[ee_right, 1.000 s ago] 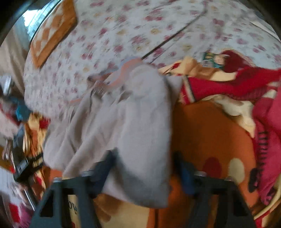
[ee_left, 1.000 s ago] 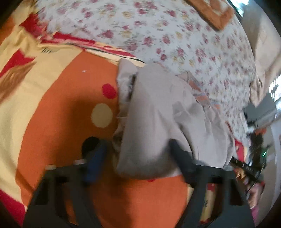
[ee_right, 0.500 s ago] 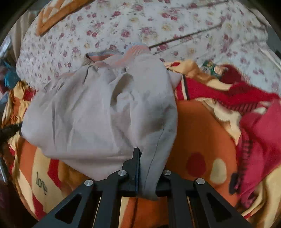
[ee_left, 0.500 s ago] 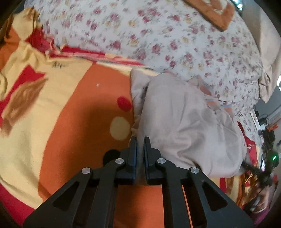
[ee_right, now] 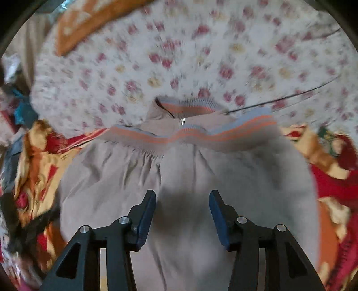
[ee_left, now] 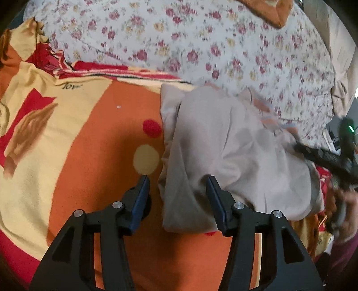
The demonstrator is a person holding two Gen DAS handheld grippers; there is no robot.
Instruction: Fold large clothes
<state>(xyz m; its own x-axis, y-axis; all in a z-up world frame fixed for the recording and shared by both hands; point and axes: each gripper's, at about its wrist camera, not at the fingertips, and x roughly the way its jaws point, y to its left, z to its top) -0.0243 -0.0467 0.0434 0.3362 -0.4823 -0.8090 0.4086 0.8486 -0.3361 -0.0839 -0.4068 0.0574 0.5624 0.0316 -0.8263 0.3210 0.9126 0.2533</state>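
Note:
A grey jacket (ee_left: 223,145) lies folded on the bed, partly on an orange blanket. My left gripper (ee_left: 176,181) stands at its near left corner, and its jaws are opening. The corner's edge lies loose between the blue pads (ee_left: 141,197), which do not press it. In the right wrist view the jacket (ee_right: 179,170) fills the middle, with its orange and blue striped ribbing (ee_right: 201,132) and zipper pull (ee_right: 183,121) at the far edge. My right gripper (ee_right: 182,194) hovers over the cloth, jaws opening, nothing between them. That view is blurred. The right gripper (ee_left: 324,156) also shows dark at the jacket's right side.
The orange, yellow and red blanket (ee_left: 89,156) covers the near bed. Beyond it lies a floral sheet (ee_left: 201,44) with an orange cushion (ee_left: 275,11) at the far end. A thin black cable (ee_right: 279,100) crosses the sheet. Red cloth (ee_right: 331,179) is bunched to the right.
Half a second ago both grippers were shut on the jacket's near edge. Both have opened and let go. The right gripper has swung left to over the jacket's middle.

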